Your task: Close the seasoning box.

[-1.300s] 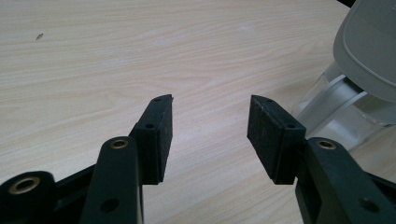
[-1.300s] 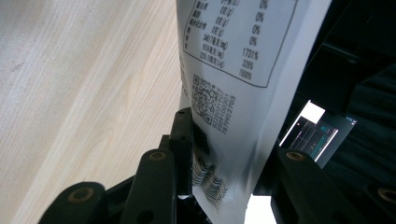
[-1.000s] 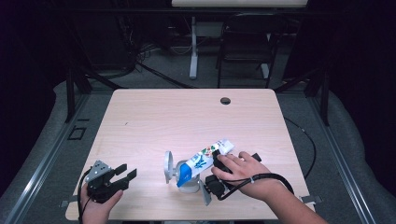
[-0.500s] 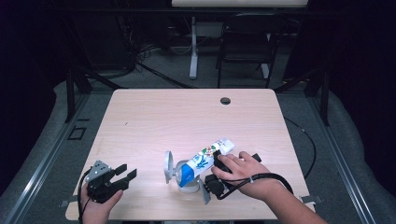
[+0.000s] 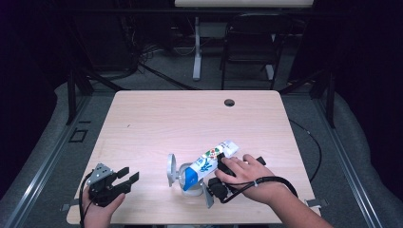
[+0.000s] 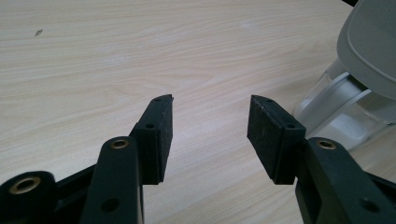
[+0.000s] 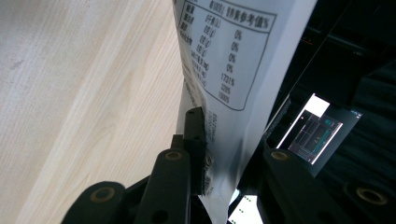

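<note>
A white carton (image 5: 206, 164) with blue and green print hangs tilted, its blue end low over a clear jug (image 5: 186, 184) whose grey lid (image 5: 170, 169) stands up. My right gripper (image 5: 222, 167) is shut on the carton's upper part. Its jaws have just been closing with the carton between them. In the right gripper view the nutrition panel of the carton (image 7: 233, 70) runs between the jaws of the right gripper (image 7: 229, 135), one pad flat against it. My left gripper (image 5: 128, 174) rests open and empty at the near left. In its own view the left gripper (image 6: 210, 121) points at bare wood beside the jug (image 6: 345, 102).
The light wooden table (image 5: 190, 123) has a round cable hole (image 5: 229, 102) near its far edge. A dark chair (image 5: 247, 47) and a white stand (image 5: 196, 52) are beyond the table. A black cable (image 5: 266, 181) trails from the right gripper.
</note>
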